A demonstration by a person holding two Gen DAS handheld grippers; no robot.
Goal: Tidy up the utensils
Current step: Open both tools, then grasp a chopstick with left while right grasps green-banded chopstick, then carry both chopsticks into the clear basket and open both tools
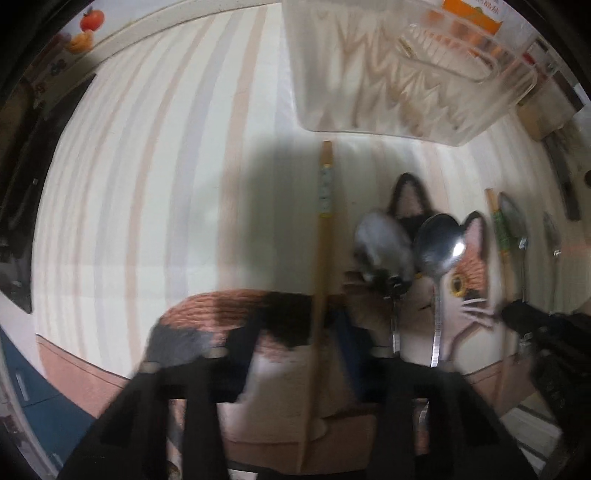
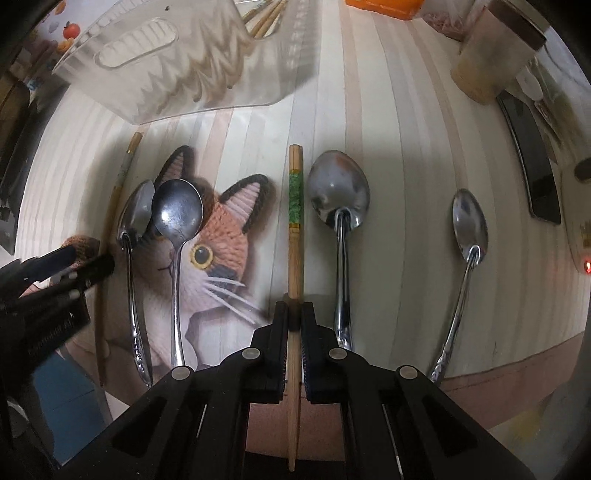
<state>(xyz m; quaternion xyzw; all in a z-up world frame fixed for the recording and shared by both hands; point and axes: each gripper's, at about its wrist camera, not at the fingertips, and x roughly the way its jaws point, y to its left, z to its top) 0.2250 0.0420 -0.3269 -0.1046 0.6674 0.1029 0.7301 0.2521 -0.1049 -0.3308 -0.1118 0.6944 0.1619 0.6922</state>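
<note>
- While the left wrist view is blurred, the left gripper (image 1: 317, 332) points down at the striped table mat (image 1: 147, 166), whose near edge curves just below the fingers; wide bare mat lies to the left of the pale-banded chopstick (image 1: 325, 236).
- That chopstick runs up between the two fingers; the jaws stand narrowly apart around it, but blur hides whether the pads press on it, so the grip cannot be told.
- Right of the chopstick lie two spoons (image 1: 437, 251) side by side on the printed cat picture (image 1: 469, 280), their bowls almost touching.
- Beyond the chopstick's far tip sits the clear plastic basket (image 1: 369, 74), near but not touching; its contents cannot be made out here.
- Seen from the right wrist, the right gripper (image 2: 294, 314) is clenched on the green-banded chopstick (image 2: 295, 229), pads pressed against both sides of its shaft, which lies flat on the mat.
- Just right of this chopstick lies a large spoon (image 2: 340, 192), so that side is tight; a smaller spoon (image 2: 469, 225) lies well apart further right.
- Left of it the cat picture's bare cheek gives some room before the paired spoons.
- Far beyond its tip, the basket (image 2: 166, 66) holds several wooden chopsticks (image 2: 266, 18) at its back.
- A lidded jar (image 2: 495, 59) stands at the far right.
</note>
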